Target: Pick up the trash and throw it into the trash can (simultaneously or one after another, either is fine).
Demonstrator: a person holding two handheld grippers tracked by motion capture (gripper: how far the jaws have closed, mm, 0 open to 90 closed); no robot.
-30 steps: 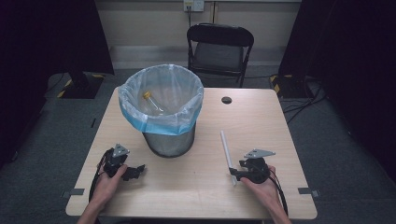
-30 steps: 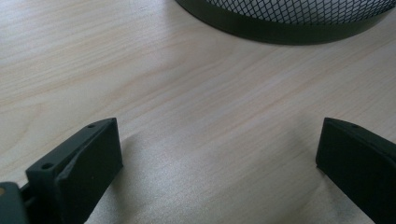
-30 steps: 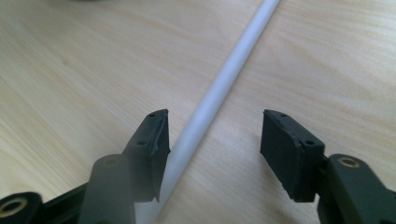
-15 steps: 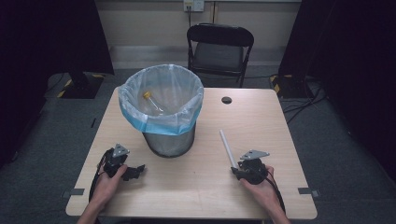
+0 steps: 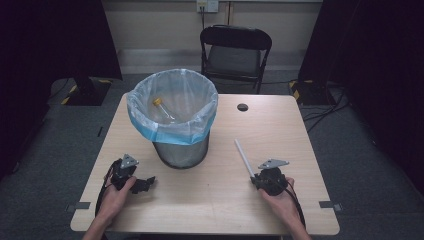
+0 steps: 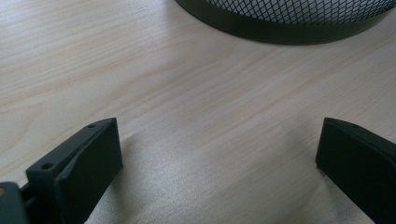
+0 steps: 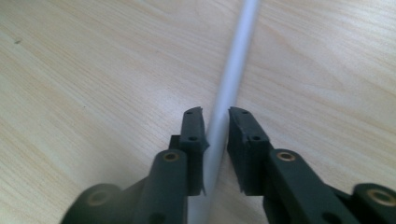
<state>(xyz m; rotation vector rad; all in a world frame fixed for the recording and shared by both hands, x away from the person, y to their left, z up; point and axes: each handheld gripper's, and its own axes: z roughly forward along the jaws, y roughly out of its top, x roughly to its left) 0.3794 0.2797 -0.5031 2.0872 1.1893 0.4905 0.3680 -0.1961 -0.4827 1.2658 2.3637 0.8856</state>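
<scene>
- Near the table's right front, right gripper has just been closing; jaws now clamp the white tube's near end, ready for lifting
- Left gripper rests beside the bin, jaws apart, empty

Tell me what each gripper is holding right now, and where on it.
The right gripper has just closed on the white tube near its end closest to the person. The left gripper is open, holding nothing.

There are no words, numbers or signs to read anywhere here. The wooden table is plain, the bin's plastic bag has no print, and the white stick has no label.
</scene>
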